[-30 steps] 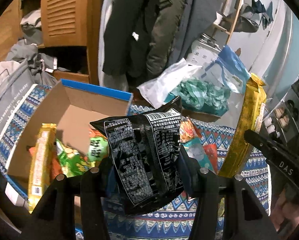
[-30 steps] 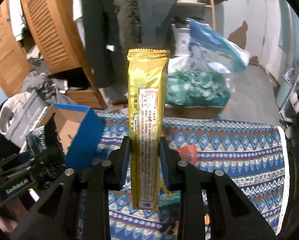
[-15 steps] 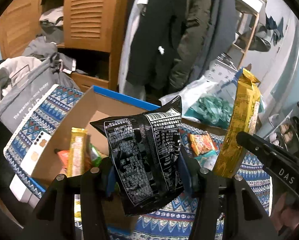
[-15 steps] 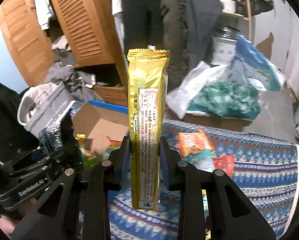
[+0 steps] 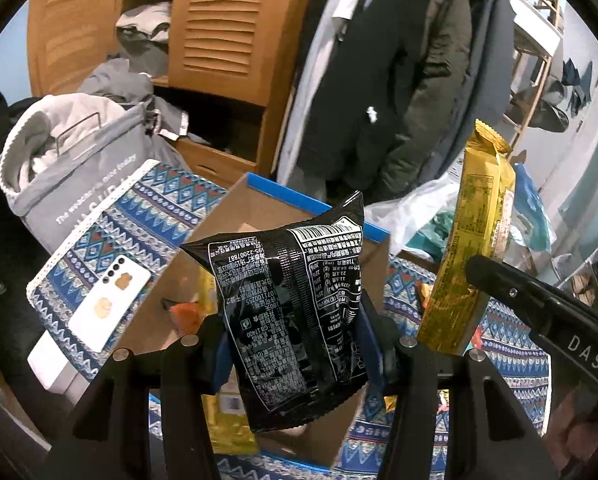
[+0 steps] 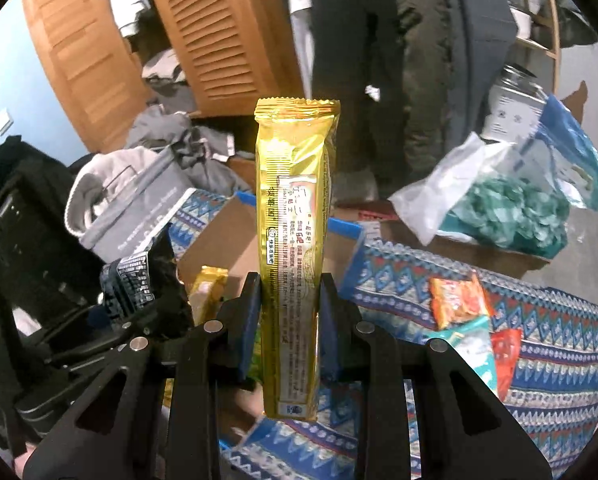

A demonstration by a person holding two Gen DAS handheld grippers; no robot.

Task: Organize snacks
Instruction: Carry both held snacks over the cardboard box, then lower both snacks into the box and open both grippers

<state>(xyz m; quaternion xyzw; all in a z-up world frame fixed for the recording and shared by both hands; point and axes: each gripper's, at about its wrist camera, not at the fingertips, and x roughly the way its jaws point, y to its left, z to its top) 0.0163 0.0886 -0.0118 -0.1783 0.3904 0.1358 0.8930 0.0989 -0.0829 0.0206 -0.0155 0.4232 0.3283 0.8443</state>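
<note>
Gripping the black snack bag, the left hand-held gripper now sits over the cardboard box; a white phone appears lower left, while the right hand-held gripper clamps the gold snack pack.

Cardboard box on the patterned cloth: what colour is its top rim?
Blue; the brown cardboard box has a blue top rim, clearest in the left wrist view.

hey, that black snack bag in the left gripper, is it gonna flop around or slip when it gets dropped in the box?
The black snack bag looks puffed and crinkly, so it is probably light and holds its shape loosely. Its glossy film may be slippery, though the left gripper pinches it firmly at mid-height. Released over the cardboard box, it would likely settle softly, not roll.
</note>
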